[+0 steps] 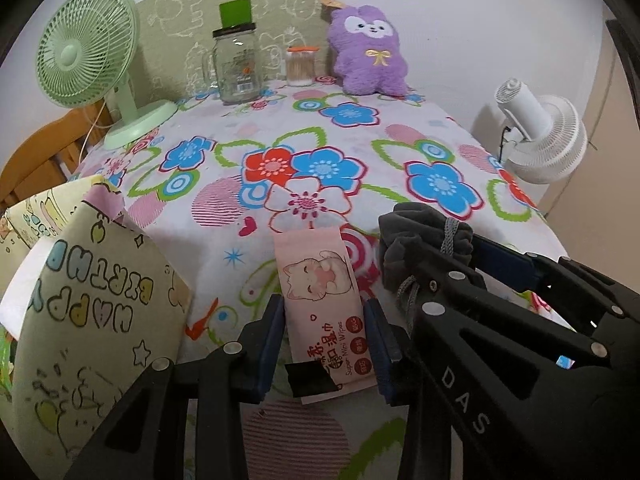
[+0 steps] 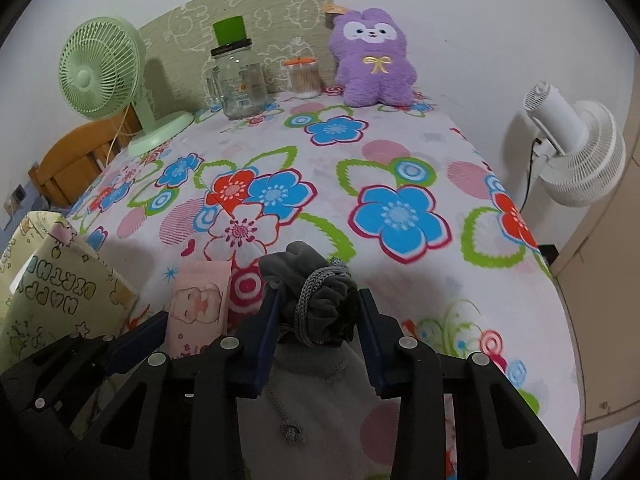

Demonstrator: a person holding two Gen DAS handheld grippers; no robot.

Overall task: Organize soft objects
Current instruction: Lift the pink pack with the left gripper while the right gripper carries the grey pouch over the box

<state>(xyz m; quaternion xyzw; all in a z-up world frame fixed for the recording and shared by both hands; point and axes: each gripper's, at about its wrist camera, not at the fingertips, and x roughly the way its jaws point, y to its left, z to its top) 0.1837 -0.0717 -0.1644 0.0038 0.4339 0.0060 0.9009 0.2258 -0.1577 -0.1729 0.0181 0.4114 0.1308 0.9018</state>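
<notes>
Both grippers angle downward, left (image 1: 324, 344) clamping wipes pack (image 1: 320, 300), right (image 2: 316, 336) pinching grey pouch (image 2: 320, 296).

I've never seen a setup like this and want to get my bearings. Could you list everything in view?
tablecloth: one, white with bright flowers, over the table
wipes pack: one, pink, near edge, between the left tool's pads
pouch: one, grey drawstring, near edge, beside the wipes
gift bag: one, cream, "Happy Birthday" print, near left
plush toy: one, purple, far end against the wall
glass jar: one, clear, black lid, far end
green cup: one, behind the jar's lid
small jar: one, orange lid, beside the plush
desk fan: one, pale green, far left
white fan: one, right of the table
left gripper: black, shut on the wipes pack
right gripper: black, shut on the pouch's neck
</notes>
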